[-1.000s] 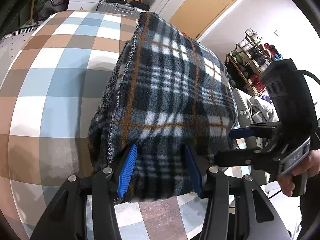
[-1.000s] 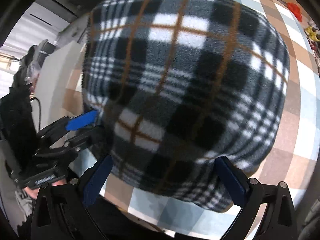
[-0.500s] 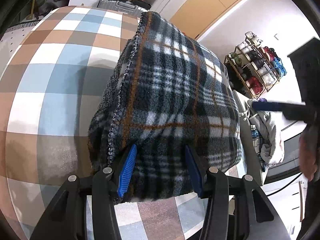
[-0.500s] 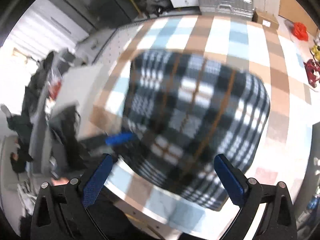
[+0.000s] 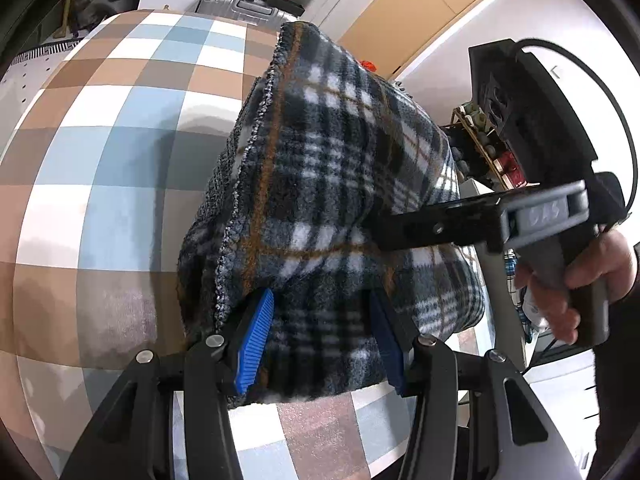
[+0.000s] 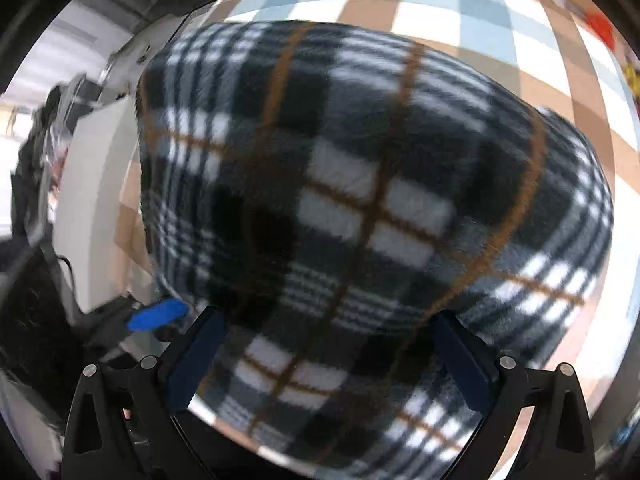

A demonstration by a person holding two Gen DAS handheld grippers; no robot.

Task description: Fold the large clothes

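Left wrist view: my left gripper (image 5: 320, 338) is clamped on the near edge of the folded fleece (image 5: 340, 200), blue pads (image 5: 256, 340) pressing into the plaid from both sides, the right pad mostly sunk into the pile. The fleece sits as a thick stack on the checked cloth (image 5: 100, 160), stitched edges showing along its left side; I can't count the layers. My right gripper (image 5: 400, 230) comes in from the right edge, one black finger lying against the top of the fleece; its tips are buried in or hidden behind the pile, so from here I cannot tell how its jaws stand. The hand (image 5: 572, 280) on its handle is cut off at the frame edge. Background shelf (image 5: 492, 148) and suitcase (image 5: 248, 6) are small and partly blocked. Right wrist view: blurred. The right gripper (image 6: 328, 364) has its jaws wide apart, dark pads (image 6: 196, 360) low in frame on either side of the fleece (image 6: 360, 200), which bulges up between them and fills most of the picture; whether the pads press on it I cannot tell through the blur. A blue pad of the left gripper (image 6: 158, 316) shows at the fleece's left edge, the rest of it smeared and dark. The checked cloth (image 6: 480, 12) shows along the top and right.
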